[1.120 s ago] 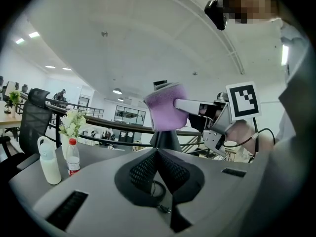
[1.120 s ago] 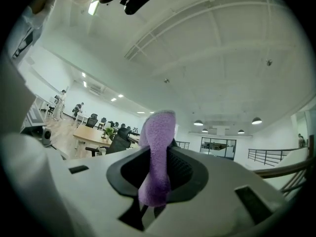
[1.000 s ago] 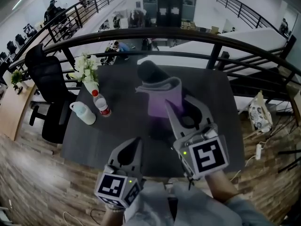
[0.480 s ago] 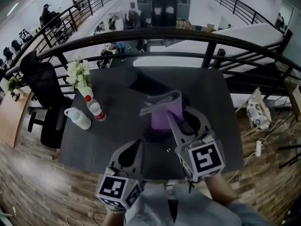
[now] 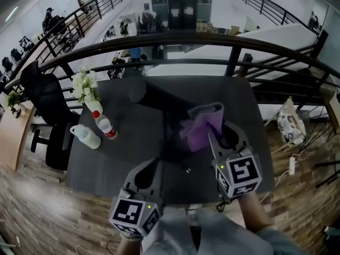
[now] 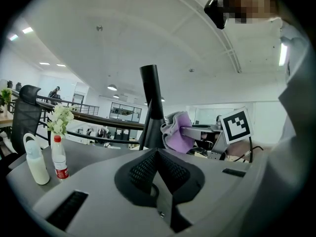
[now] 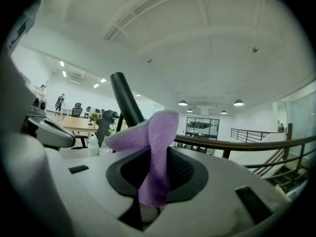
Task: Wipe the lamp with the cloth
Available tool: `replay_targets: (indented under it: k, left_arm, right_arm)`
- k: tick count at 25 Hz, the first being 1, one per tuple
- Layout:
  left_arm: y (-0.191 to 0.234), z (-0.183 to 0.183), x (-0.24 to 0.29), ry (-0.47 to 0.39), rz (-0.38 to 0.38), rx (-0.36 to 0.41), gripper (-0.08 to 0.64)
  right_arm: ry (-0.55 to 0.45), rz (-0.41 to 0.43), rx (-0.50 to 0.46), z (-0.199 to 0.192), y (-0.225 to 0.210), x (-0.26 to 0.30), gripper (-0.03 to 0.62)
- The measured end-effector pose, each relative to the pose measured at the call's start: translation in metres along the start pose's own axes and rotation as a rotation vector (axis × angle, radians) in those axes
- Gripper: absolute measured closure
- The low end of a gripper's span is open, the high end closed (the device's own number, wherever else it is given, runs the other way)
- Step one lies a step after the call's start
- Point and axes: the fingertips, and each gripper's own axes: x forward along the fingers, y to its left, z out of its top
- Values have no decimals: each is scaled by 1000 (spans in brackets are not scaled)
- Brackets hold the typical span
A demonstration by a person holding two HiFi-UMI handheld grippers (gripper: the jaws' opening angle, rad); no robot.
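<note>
A black lamp (image 5: 159,101) stands on the dark table (image 5: 236,97), its arm slanting up to the left from its base (image 5: 171,149). In the left gripper view its column (image 6: 150,107) rises straight ahead. The purple cloth (image 5: 203,126) hangs just right of the lamp arm, with my right gripper (image 5: 218,127) shut on it. Seen from the right gripper view, the cloth (image 7: 158,152) is clamped between the jaws (image 7: 160,154) and the lamp arm (image 7: 126,100) is close behind it. My left gripper (image 5: 154,162) is held low at the near table edge, shut (image 6: 157,152) and holding nothing.
At the table's left side stand a vase of white flowers (image 5: 86,88), a red-capped water bottle (image 5: 106,126) and a white bottle (image 5: 85,137). A black office chair (image 5: 45,97) is beyond the left edge. A dark railing (image 5: 223,41) runs behind the table.
My right gripper has carried the cloth rightward, from over the lamp's upper part to beside its arm. The left gripper has stayed in place.
</note>
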Motion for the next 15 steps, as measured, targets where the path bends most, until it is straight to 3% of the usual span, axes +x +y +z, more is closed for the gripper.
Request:
replay_targets:
  k: [3,15]
  left_arm:
    - [1,1,1,-22,2,-6,551]
    - [19,-9,-12,36,73,-29,551]
  right_arm:
    - [17,-29,-7,-8,-15,4,503]
    - [76,-90,-34,-28,-53,34,503]
